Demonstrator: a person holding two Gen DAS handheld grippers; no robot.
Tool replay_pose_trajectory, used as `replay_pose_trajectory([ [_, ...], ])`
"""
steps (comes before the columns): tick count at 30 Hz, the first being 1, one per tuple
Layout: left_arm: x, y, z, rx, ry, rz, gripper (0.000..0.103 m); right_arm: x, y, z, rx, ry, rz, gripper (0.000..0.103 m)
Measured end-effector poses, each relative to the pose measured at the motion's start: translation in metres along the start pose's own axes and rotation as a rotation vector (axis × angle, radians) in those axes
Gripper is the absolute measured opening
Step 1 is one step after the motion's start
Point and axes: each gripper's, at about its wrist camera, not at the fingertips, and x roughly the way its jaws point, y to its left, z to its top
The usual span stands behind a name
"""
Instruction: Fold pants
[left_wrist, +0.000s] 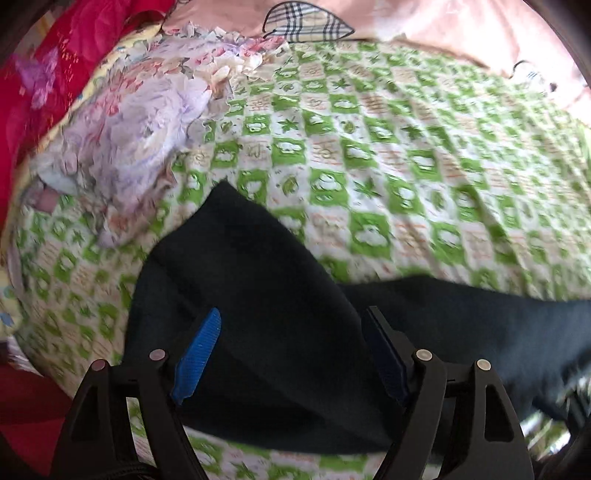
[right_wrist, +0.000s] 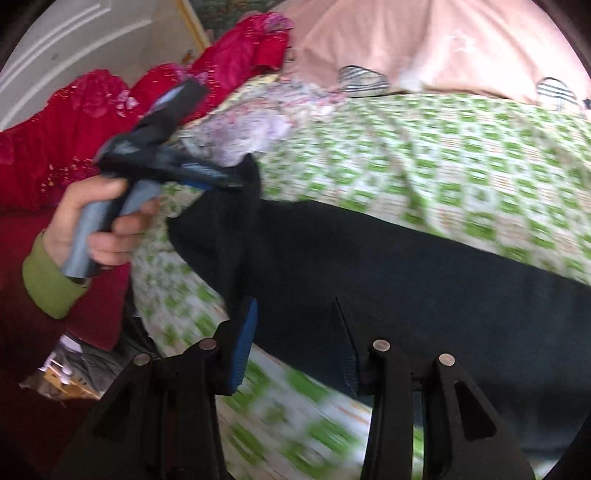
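Overhead, left gripper (left_wrist: 291, 354) open, pants (left_wrist: 258, 295) edge

Bed (left_wrist: 424, 155) with green-checked sheet; dark pants (left_wrist: 258, 295) lie flat on it, floral bedding (left_wrist: 147, 122) bunched beside, pink pillow (left_wrist: 424, 22).

Green-checked bedsheet (left_wrist: 406, 155), red garment (right_wrist: 74, 122), pink pillow (right_wrist: 424, 40)
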Motion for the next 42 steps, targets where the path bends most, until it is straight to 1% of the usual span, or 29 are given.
replay_pose_trajectory([
  [4,0.022,-0.010,0.007,0.043,0.032,0.077,0.080,0.031,0.019,0.011,-0.021,0.040,0.051,0.044],
  [6,0.029,-0.008,0.005,0.051,0.031,0.087,0.080,0.047,0.025,0.013,-0.025,0.077,0.066,0.044],
  [7,0.030,-0.006,0.004,0.047,0.027,0.080,0.078,0.055,0.028,0.013,-0.028,0.091,0.070,0.044],
  [9,0.030,0.003,0.000,0.024,0.011,0.056,0.066,0.070,0.031,0.013,-0.033,0.118,0.066,0.044],
  [10,0.030,0.006,0.000,0.014,0.009,0.044,0.050,0.077,0.032,0.013,-0.036,0.134,0.048,0.044],
  [11,0.030,0.013,-0.003,-0.003,0.011,0.017,0.030,0.082,0.032,0.013,-0.041,0.154,0.023,0.044],
  [12,0.030,0.016,-0.003,-0.016,0.014,-0.017,0.020,0.089,0.033,0.014,-0.051,0.165,-0.002,0.042],
  [13,0.027,0.022,-0.006,-0.038,0.002,-0.069,0.011,0.091,0.033,0.015,-0.057,0.164,-0.020,0.026],
  [14,0.021,0.031,-0.009,-0.071,-0.037,-0.121,0.007,0.091,0.031,0.017,-0.058,0.162,-0.031,0.011],
  [15,0.014,0.037,-0.012,-0.093,-0.069,-0.150,0.007,0.089,0.029,0.020,-0.048,0.153,-0.025,0.009],
  [17,-0.003,0.059,-0.022,-0.168,-0.159,-0.231,0.005,0.079,0.027,0.028,-0.037,0.104,-0.030,0.008],
  [18,-0.009,0.066,-0.027,-0.199,-0.187,-0.261,0.005,0.075,0.027,0.031,-0.043,0.088,-0.036,0.008],
  [21,-0.024,0.088,-0.047,-0.272,-0.253,-0.339,0.005,0.066,0.035,0.041,-0.084,0.050,-0.061,0.007],
  [24,-0.030,0.108,-0.071,-0.326,-0.313,-0.394,0.005,0.067,0.048,0.046,-0.153,0.050,-0.070,0.007],
  [26,-0.029,0.118,-0.089,-0.359,-0.332,-0.426,0.005,0.069,0.055,0.043,-0.187,0.061,-0.070,0.007],
  [28,-0.021,0.128,-0.103,-0.389,-0.331,-0.448,0.005,0.075,0.059,0.038,-0.206,0.084,-0.067,0.007],
  [32,0.001,0.143,-0.123,-0.454,-0.299,-0.510,0.005,0.087,0.064,0.026,-0.226,0.130,-0.072,0.007],
  [36,0.019,0.148,-0.137,-0.476,-0.270,-0.528,0.005,0.092,0.068,0.020,-0.250,0.156,-0.083,0.008],
  [38,0.025,0.150,-0.140,-0.484,-0.260,-0.536,0.005,0.094,0.071,0.017,-0.266,0.163,-0.092,0.011],
  [42,0.035,0.155,-0.148,-0.498,-0.238,-0.553,0.006,0.097,0.072,0.014,-0.280,0.183,-0.103,0.012],
])
